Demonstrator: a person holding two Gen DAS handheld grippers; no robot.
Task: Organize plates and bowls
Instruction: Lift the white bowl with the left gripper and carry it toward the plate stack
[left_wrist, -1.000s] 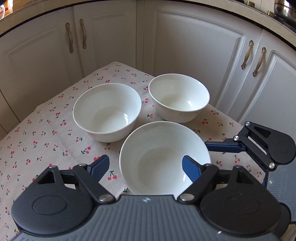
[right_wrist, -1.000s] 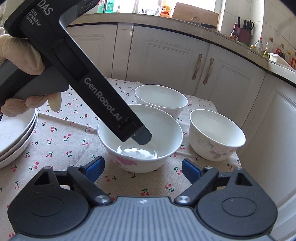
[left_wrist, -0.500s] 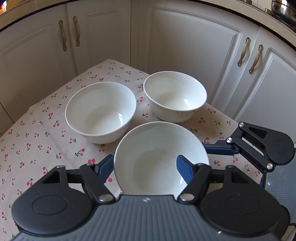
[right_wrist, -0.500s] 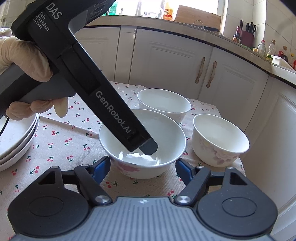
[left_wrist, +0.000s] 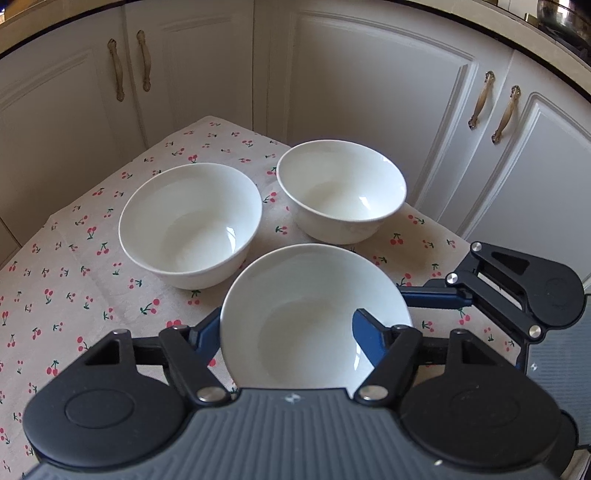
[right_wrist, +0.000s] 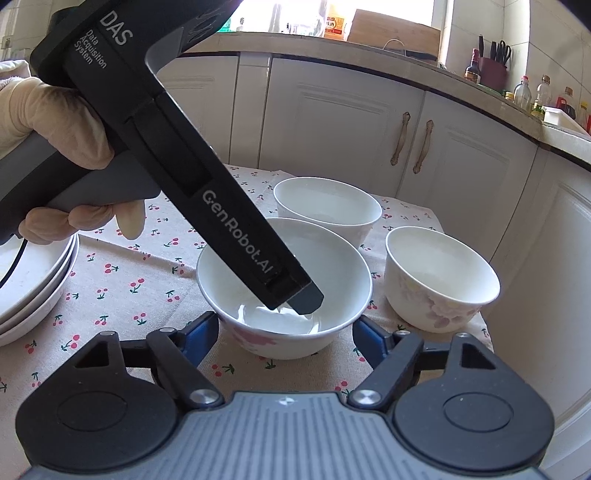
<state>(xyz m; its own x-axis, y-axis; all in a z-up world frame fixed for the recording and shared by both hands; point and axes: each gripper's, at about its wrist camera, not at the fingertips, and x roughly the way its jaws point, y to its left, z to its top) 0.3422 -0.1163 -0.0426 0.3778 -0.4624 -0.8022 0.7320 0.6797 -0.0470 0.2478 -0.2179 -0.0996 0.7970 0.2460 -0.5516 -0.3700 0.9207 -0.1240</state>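
The left claw (left_wrist: 286, 328) pinches the near bowl (left_wrist: 314, 325) by its wall while the right claw (right_wrist: 286, 334), jaws opening, straddles it untouched; a thin-rim pinch could slip.

White bowls (left_wrist: 190, 225), nearest bowl (right_wrist: 284, 284) with pink flowers outside, beige tablecloth (left_wrist: 74, 266) with red cherries, white cabinets (left_wrist: 369, 92), blue-padded black gripper fingers (right_wrist: 199, 332)
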